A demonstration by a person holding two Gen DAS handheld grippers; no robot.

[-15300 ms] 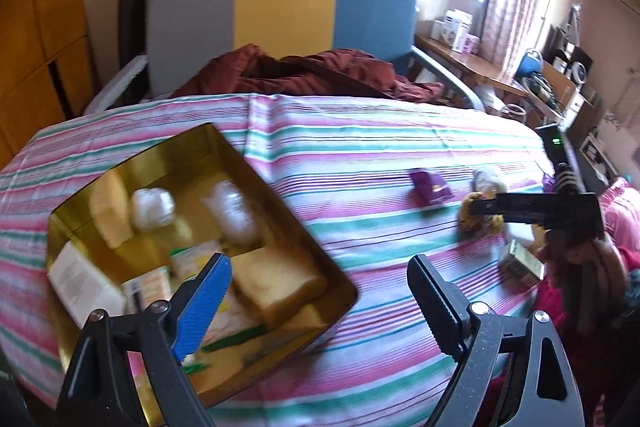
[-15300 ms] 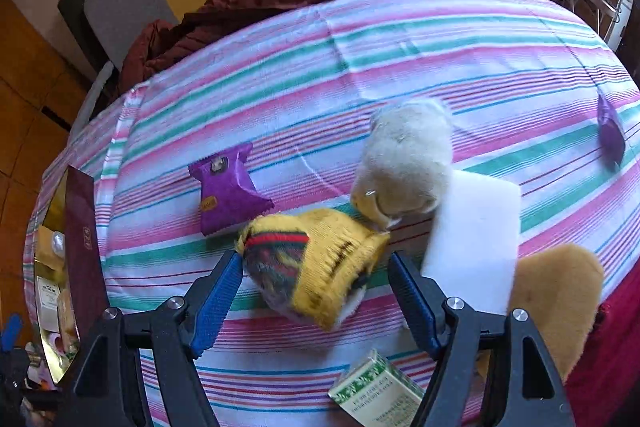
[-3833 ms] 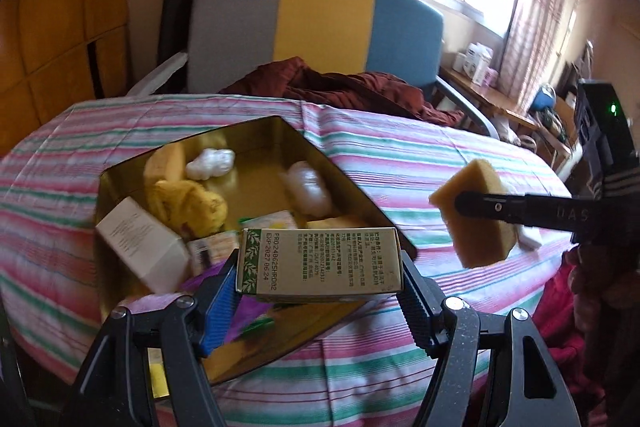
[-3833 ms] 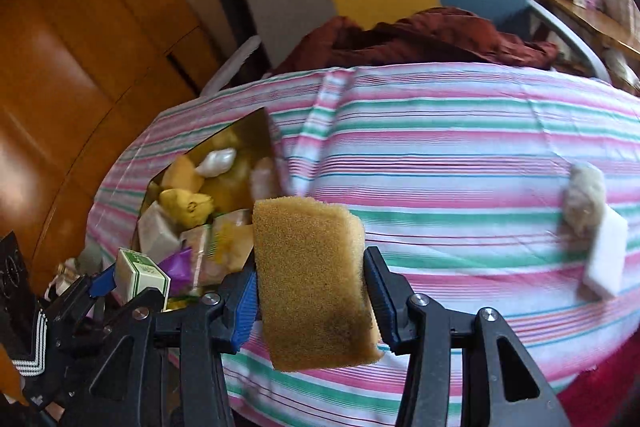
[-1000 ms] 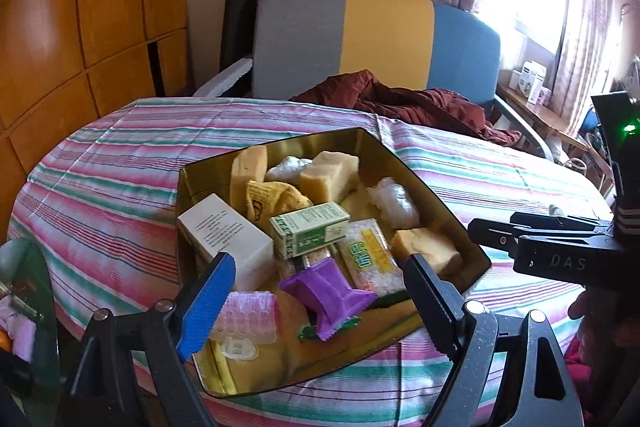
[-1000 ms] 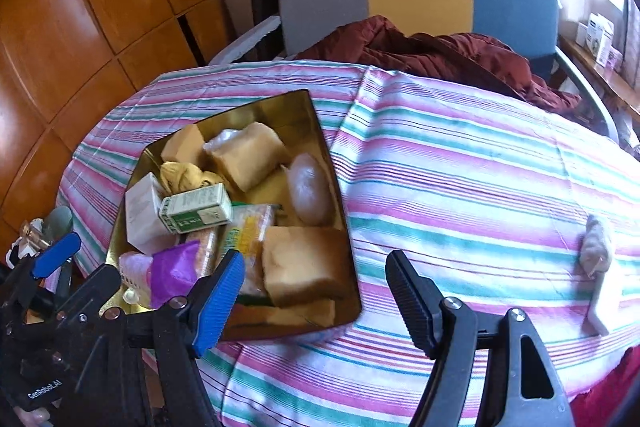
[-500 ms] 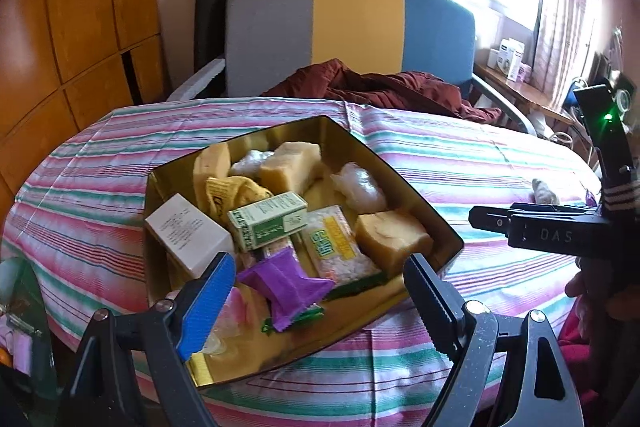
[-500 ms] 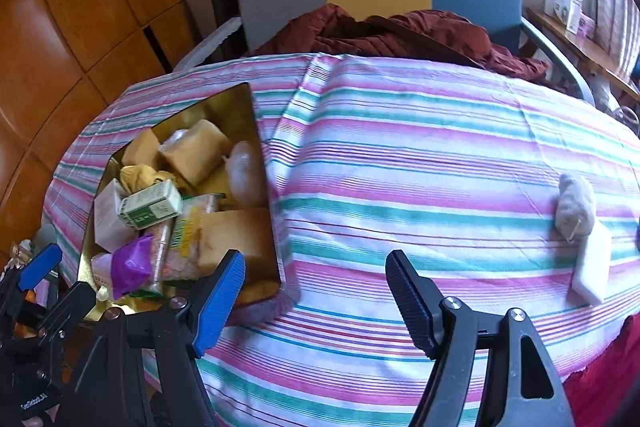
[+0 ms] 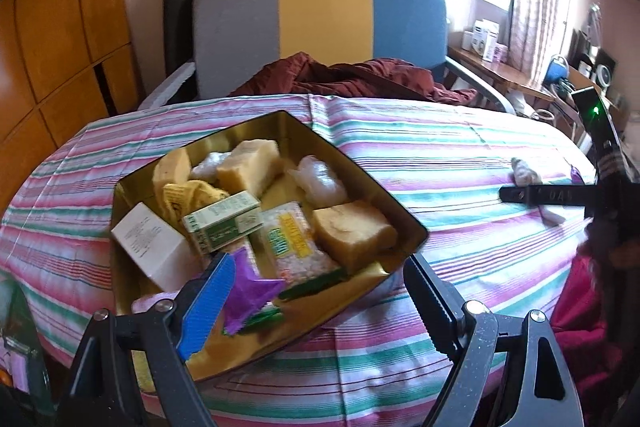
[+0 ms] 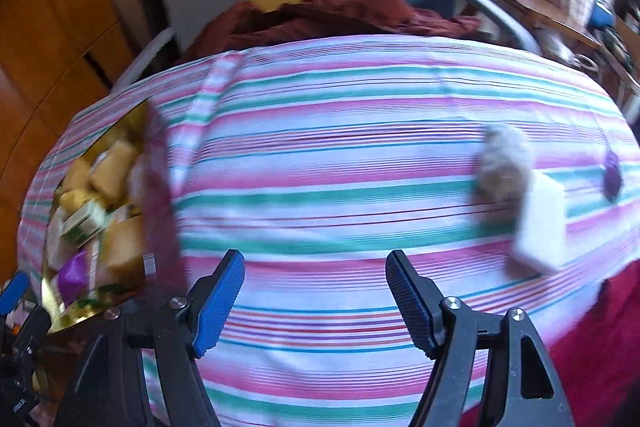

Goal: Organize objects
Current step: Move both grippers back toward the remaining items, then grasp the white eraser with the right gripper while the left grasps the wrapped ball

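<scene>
Both hand-held grippers run empty with jaws spread: left hand-held gripper over the near end of the gold tin, right hand-held gripper over bare striped cloth. 3.8 s ago the left one held the green box and the right one a tan sponge; both loads now sit in the tin, sponge at its right end. Right view has since swung off the tin toward the surface's right edge, frame motion-blurred.

Three stragglers left there: grey fuzzy lump, white block touching it, small purple item nearer the edge. My read: the right one fetches these next.

Surface is round, pink-green striped cloth. Beyond its far edge: grey-yellow-blue chair with dark red cloth heaped on it, wood panelling left, curtained window right.
</scene>
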